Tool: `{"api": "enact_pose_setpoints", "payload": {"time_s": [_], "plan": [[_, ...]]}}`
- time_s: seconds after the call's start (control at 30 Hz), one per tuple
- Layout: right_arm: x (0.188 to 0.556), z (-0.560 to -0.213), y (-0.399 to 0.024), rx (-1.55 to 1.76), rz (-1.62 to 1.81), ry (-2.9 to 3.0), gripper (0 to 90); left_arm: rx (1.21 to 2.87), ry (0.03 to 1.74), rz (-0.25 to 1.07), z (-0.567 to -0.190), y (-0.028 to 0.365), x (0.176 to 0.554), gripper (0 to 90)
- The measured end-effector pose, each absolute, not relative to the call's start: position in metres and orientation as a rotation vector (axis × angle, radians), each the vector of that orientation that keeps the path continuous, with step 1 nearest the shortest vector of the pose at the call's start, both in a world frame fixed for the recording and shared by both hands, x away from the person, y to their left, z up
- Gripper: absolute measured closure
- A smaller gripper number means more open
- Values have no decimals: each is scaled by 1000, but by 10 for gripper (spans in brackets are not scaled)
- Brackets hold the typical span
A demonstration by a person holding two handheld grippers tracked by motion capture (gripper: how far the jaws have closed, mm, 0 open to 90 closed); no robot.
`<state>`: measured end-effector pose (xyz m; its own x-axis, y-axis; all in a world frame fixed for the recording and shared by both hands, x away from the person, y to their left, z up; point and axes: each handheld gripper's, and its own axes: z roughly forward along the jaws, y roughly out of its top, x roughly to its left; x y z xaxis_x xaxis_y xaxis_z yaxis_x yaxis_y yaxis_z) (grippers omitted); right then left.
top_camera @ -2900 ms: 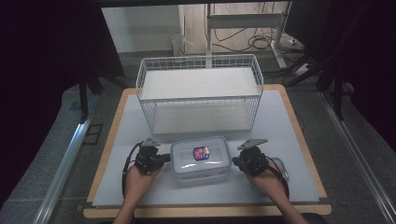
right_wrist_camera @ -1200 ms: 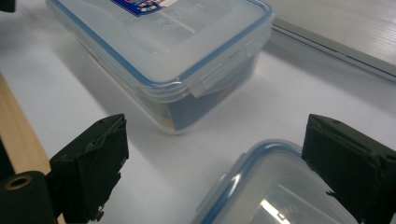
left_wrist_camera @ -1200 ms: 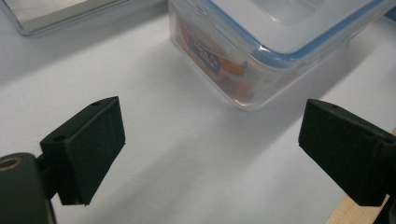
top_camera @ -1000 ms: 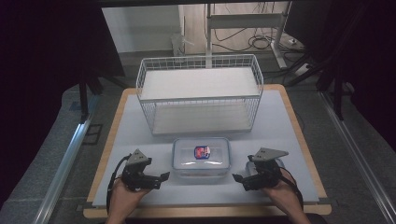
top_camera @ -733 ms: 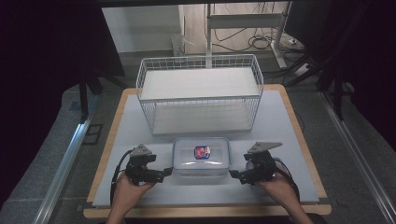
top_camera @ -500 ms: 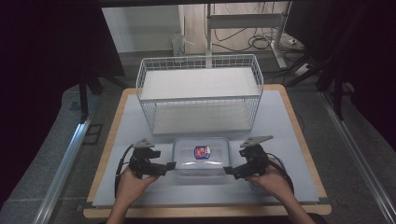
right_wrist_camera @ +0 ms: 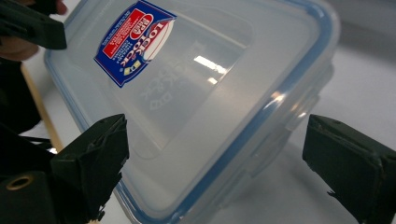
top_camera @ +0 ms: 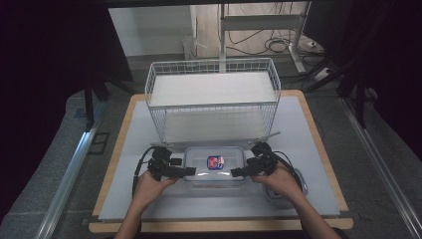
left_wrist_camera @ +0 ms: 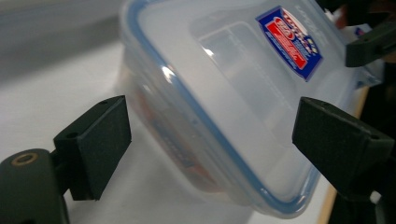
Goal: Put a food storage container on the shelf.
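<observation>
A clear plastic container with a blue-rimmed lid and a red and blue label sits on the table in front of the wire basket. My left gripper is at its left end and open; in the left gripper view the jaws stand wide on either side of a container corner. At the right end, my right gripper is also open. Its jaws straddle the lid's corner in the right gripper view. I cannot tell whether the jaws touch the container.
A white wire basket stands behind the container, in the middle of the grey mat on the wooden board. A small clear object lies partly under the right hand. Cables trail from both grippers.
Both grippers, pulled back toward the table's near edge a second ago, have moved forward and inward to the container's two ends. The container has stayed in place.
</observation>
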<state>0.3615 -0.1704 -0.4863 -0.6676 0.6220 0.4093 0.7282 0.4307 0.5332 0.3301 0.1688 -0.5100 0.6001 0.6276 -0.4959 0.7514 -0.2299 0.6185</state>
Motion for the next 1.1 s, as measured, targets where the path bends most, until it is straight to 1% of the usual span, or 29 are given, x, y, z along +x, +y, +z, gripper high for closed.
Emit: {"api": "enact_pose_setpoints", "payload": {"time_s": [0.13,0.23,0.33,0.43,0.5,0.57,0.6,0.63,0.73,0.9,1.1], "plan": [[365,-489,-168,-1192,-1041,-2486,79,1933,1098,-247,-513,165,333,119],[367,-489,-167,-1197,-1033,-2476,79,1945,1104,-257,-513,162,335,98],[368,-489,-168,-1205,-1021,-2466,92,1943,1114,-273,-513,162,335,99],[367,-488,-168,-1214,-1018,-2455,104,1945,1128,-277,-511,162,334,118],[367,-488,-169,-1222,-1024,-2446,114,1937,1139,-275,-509,164,333,150],[367,-486,-172,-1249,-1051,-2429,175,1911,1152,-281,-507,169,333,212],[367,-483,-176,-1255,-1085,-2425,232,1901,1149,-277,-506,171,332,270],[367,-483,-176,-1255,-1085,-2425,232,1895,1146,-271,-506,172,332,270],[364,-480,-178,-1263,-1107,-2433,272,1892,1148,-245,-503,172,328,305],[357,-476,-184,-1277,-1171,-2426,365,1887,1130,-185,-500,172,317,347],[342,-472,-189,-1271,-1243,-2435,424,1897,1103,-102,-495,170,300,380]]}}
